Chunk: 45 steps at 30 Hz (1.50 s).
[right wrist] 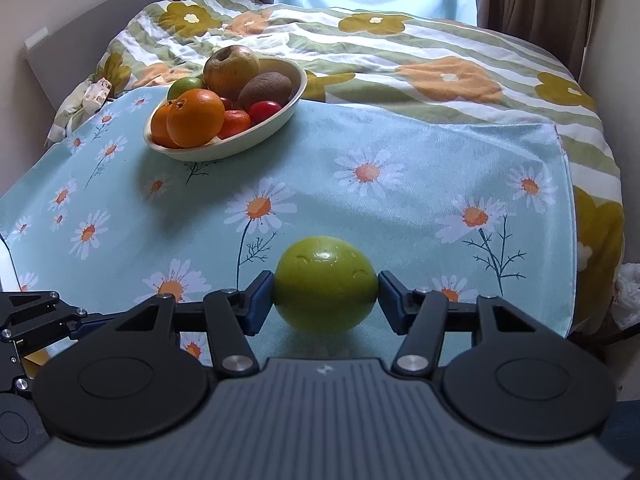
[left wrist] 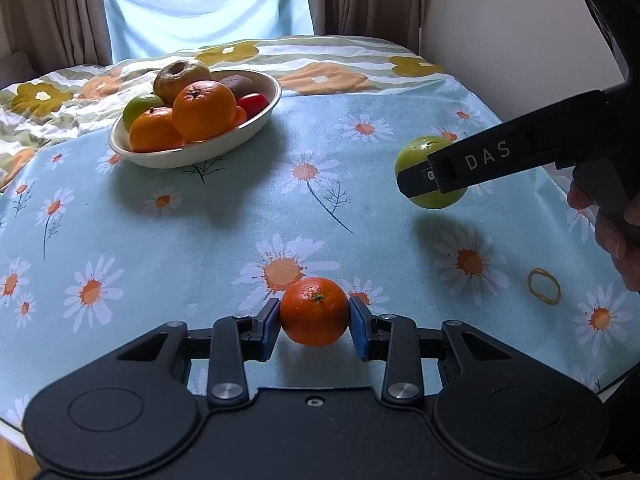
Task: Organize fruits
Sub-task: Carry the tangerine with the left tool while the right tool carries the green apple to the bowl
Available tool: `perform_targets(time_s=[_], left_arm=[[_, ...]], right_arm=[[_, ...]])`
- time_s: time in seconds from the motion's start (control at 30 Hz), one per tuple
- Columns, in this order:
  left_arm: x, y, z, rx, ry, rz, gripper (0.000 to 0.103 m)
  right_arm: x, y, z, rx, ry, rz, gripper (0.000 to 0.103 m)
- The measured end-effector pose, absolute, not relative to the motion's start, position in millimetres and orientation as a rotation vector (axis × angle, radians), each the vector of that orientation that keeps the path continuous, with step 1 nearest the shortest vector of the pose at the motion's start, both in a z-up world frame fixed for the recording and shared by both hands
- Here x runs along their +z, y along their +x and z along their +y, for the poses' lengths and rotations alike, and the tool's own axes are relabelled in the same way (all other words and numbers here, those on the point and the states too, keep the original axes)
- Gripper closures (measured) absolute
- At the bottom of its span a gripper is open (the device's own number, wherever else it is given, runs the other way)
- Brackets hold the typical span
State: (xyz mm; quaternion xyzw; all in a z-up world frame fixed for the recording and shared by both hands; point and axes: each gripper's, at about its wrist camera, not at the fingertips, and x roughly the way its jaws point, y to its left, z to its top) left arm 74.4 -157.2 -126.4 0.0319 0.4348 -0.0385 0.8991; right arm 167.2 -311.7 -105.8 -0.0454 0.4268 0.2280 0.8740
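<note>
My left gripper [left wrist: 315, 317] is shut on a small orange mandarin [left wrist: 314, 308], its blue pads pressing both sides just above the daisy tablecloth. My right gripper [right wrist: 325, 295] is shut on a green apple [right wrist: 324, 280]. In the left wrist view that apple [left wrist: 420, 148] hangs above its shadow at the right, clamped by the black finger of the right gripper [left wrist: 430, 176]. A cream oval bowl [left wrist: 240, 136] at the back left holds oranges, a lime, a brownish apple, a kiwi and a red fruit. The right wrist view has the bowl [right wrist: 280, 120] at upper left.
A yellow rubber band [left wrist: 543, 286] lies on the cloth at the right, near a person's hand [left wrist: 612, 236]. A flowered striped quilt [right wrist: 440, 64] covers the bed behind the table. Black linkage [right wrist: 36, 316] of the left tool shows at the left edge of the right wrist view.
</note>
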Motion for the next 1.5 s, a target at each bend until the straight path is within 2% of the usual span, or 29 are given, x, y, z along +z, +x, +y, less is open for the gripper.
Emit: perform_targets(time_s=[0.57,1.0,1.5], left_arm=[[-62,81,-113,-0.007,0.036,0.807,0.063],[-21,136,-61,-0.025,0.067,0.743,0.063],[-29,229,-27,-0.146,0.132,0.765,0.063]], right_arm=[[-50,167,-283,0.510,-0.075,0.850,0.032],[-6,198,-242,0.494,-0.048,0.807,0.032],[1,264,-201,0.390,0.008,0.812,0.032]])
